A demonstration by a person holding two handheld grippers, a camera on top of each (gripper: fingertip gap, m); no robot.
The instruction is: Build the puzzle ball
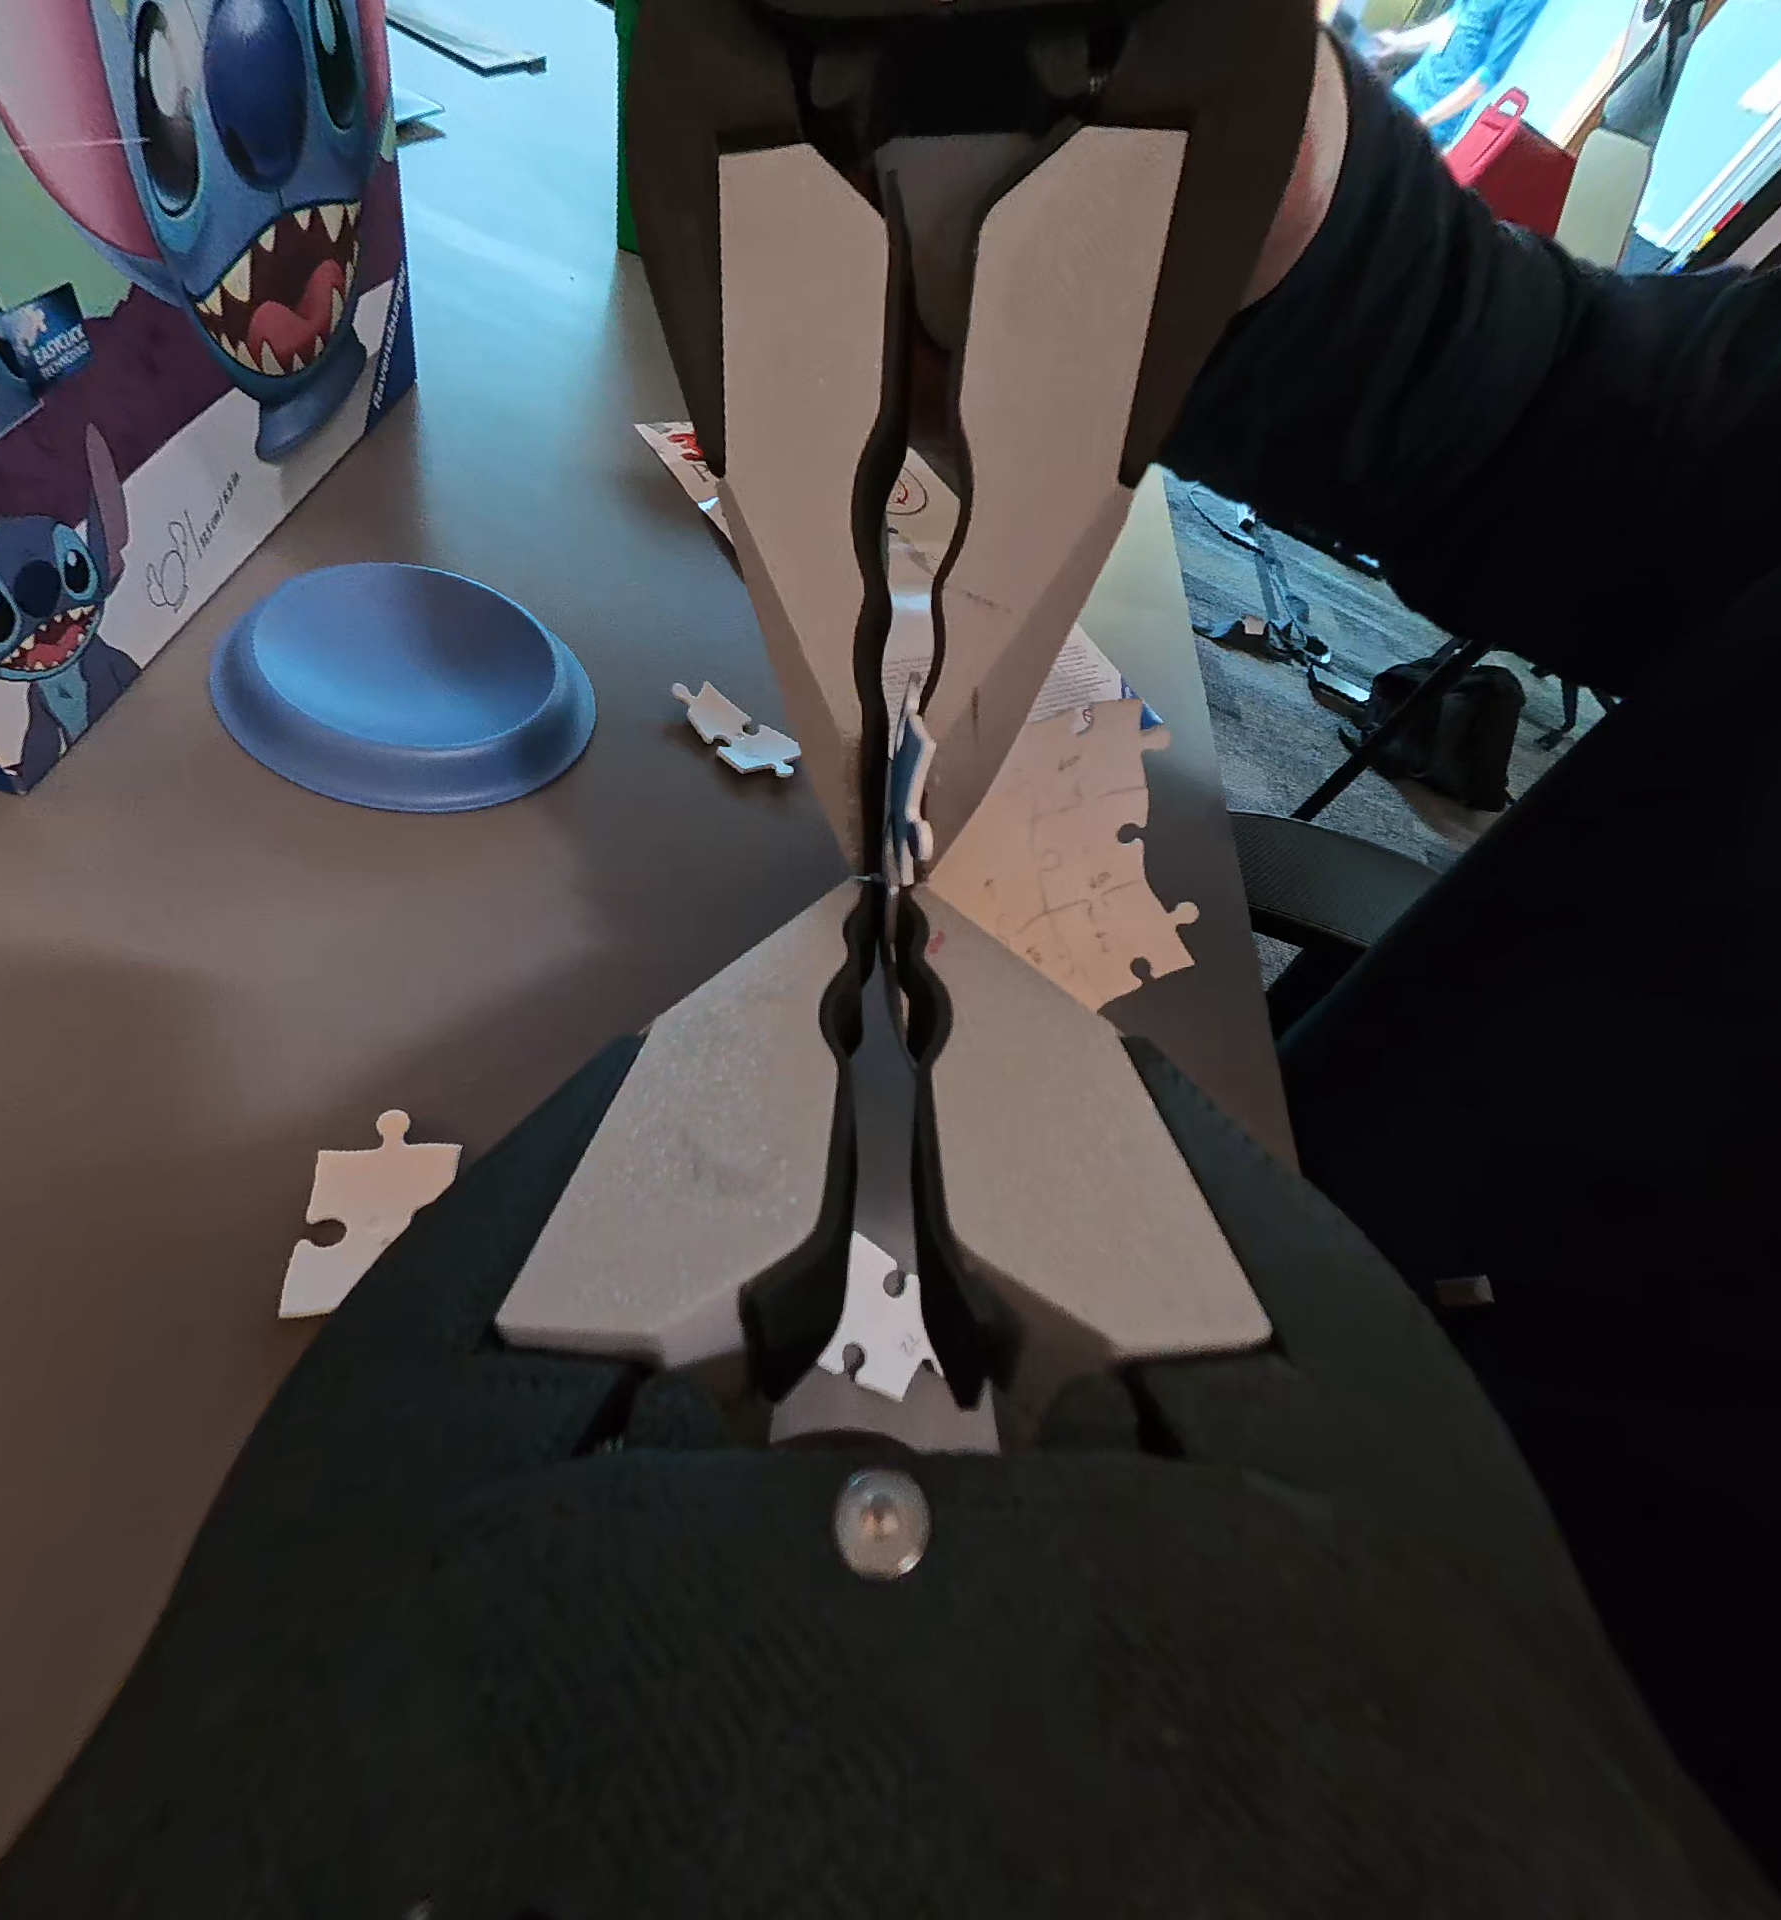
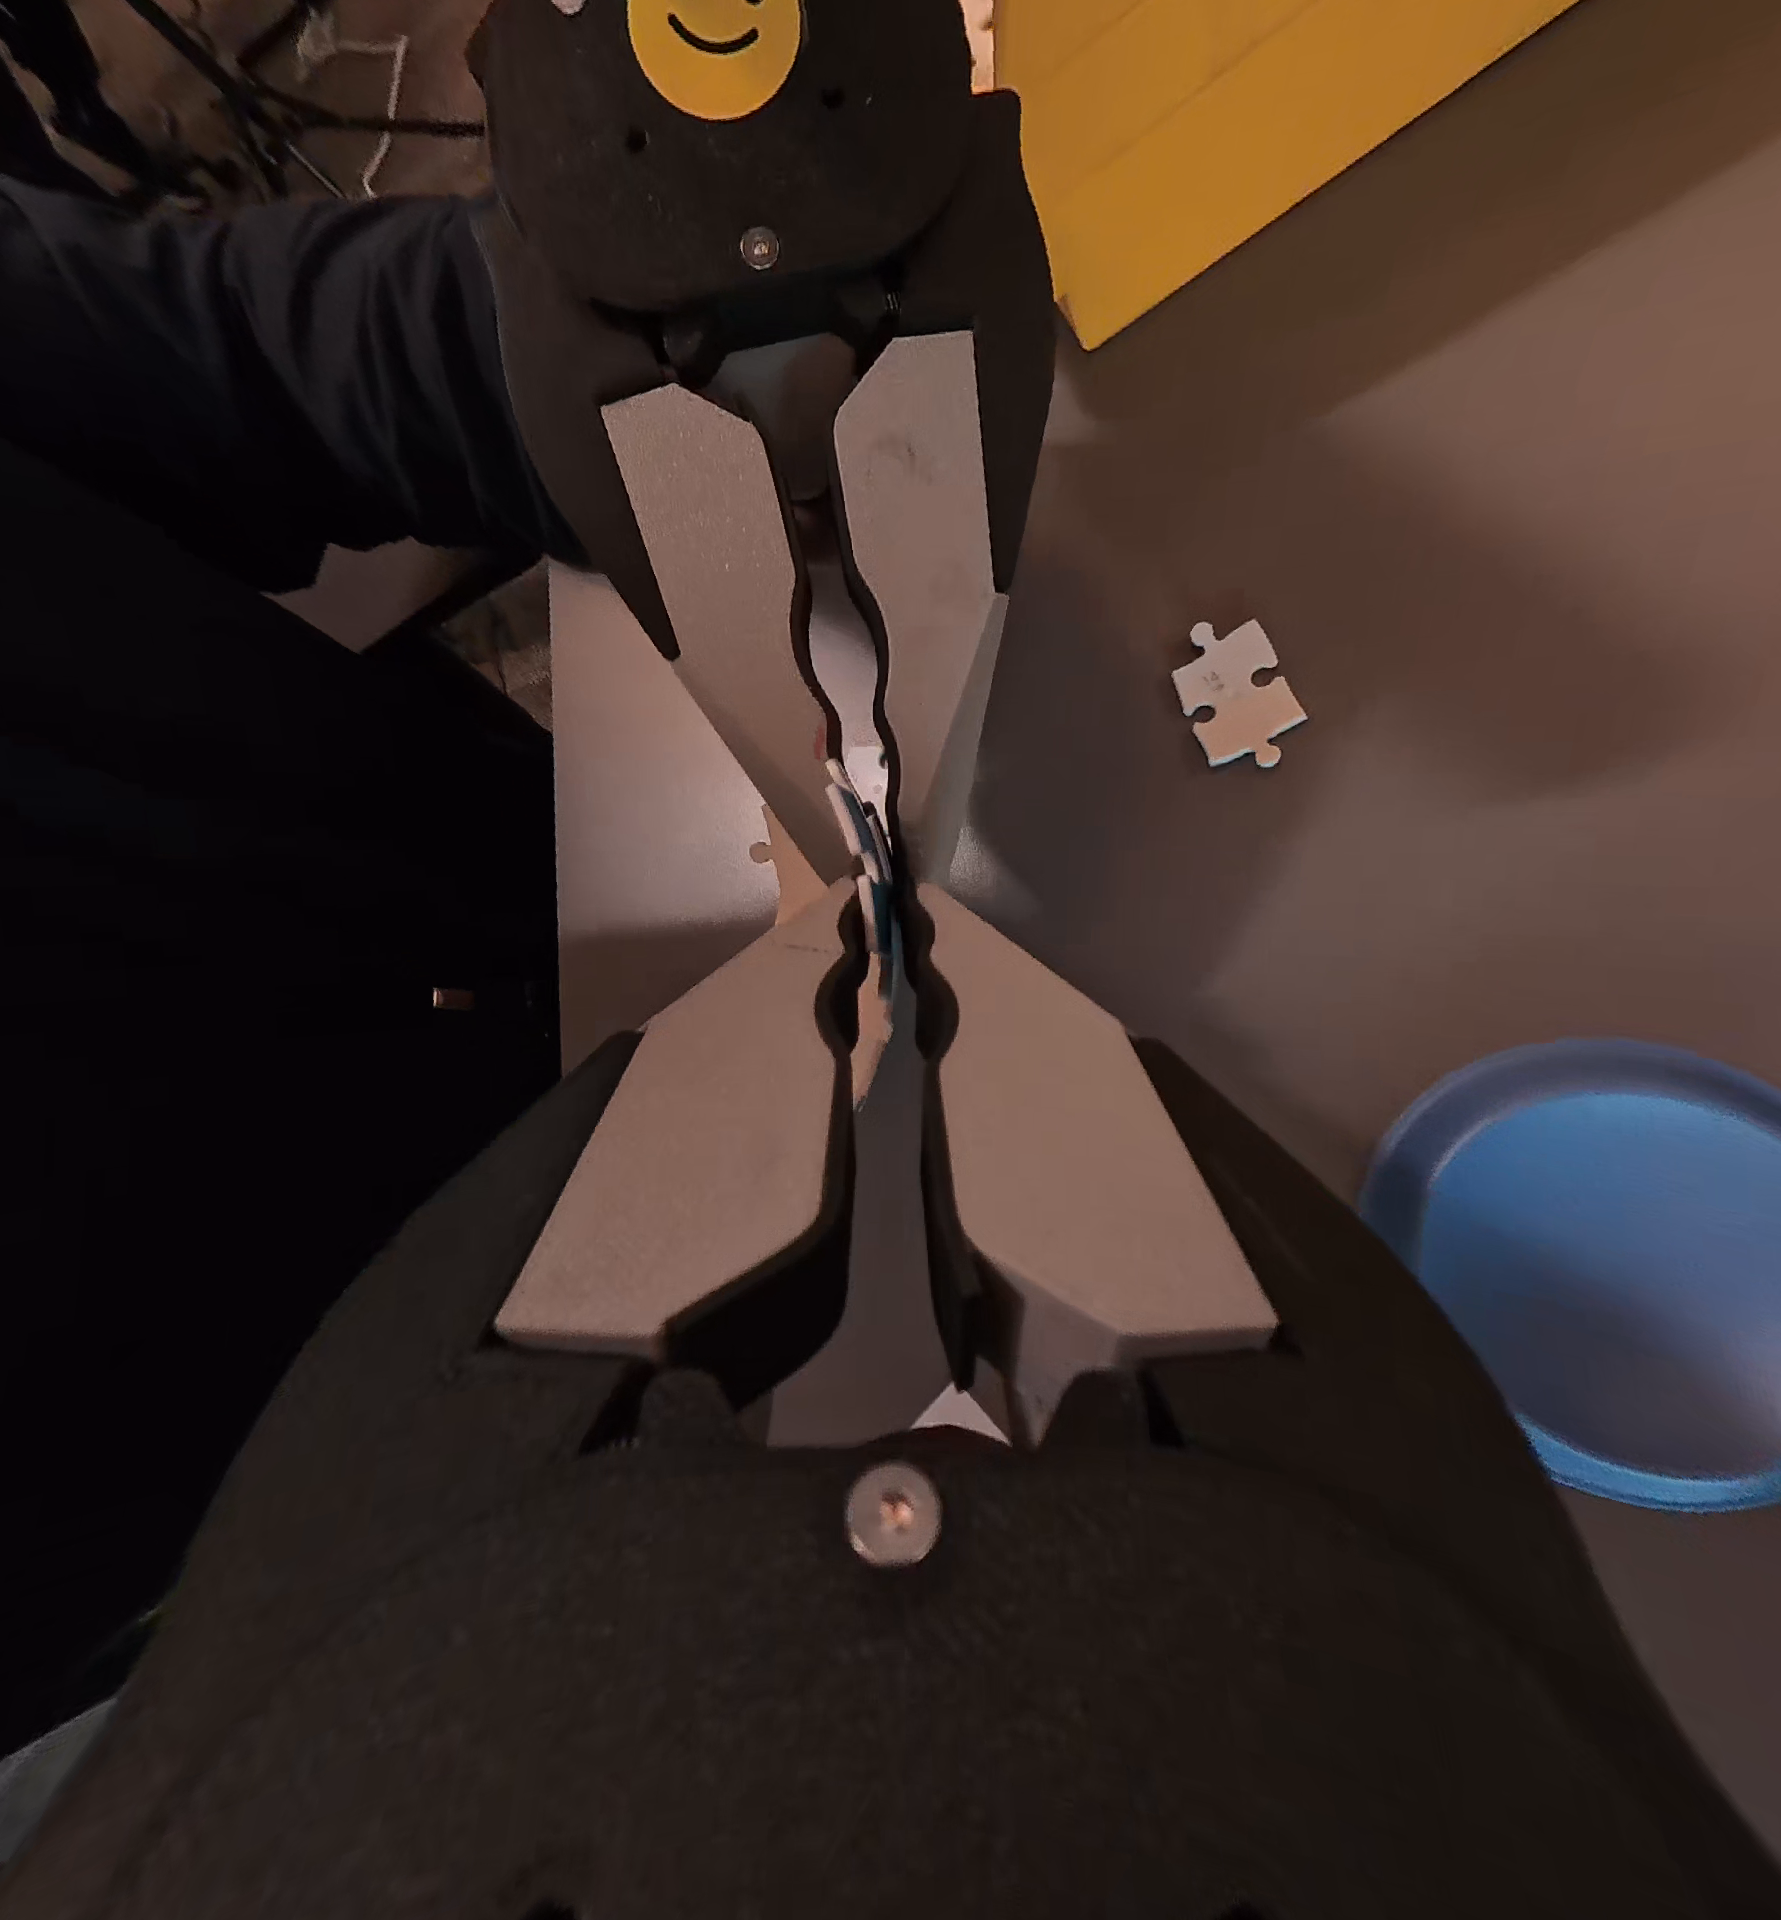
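Both claws meet tip to tip: left gripper [image 1: 881,914] and right gripper [image 2: 891,914] each pinch a puzzle piece [image 1: 912,790]. Keep edges aligned, press gently; stand [image 1: 403,686] at ten o'clock.

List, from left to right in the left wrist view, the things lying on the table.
Puzzle box → blue stand → single white piece → pair of joined white pieces → joined sheet of pieces.

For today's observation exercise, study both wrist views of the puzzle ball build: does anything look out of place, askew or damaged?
Nothing looks damaged. One oddity: the loose puzzle pieces and the joined curved section lie blank side up, and that section overhangs the table edge. The two grippers meet tip to tip, jaws shut on blue pieces being joined.
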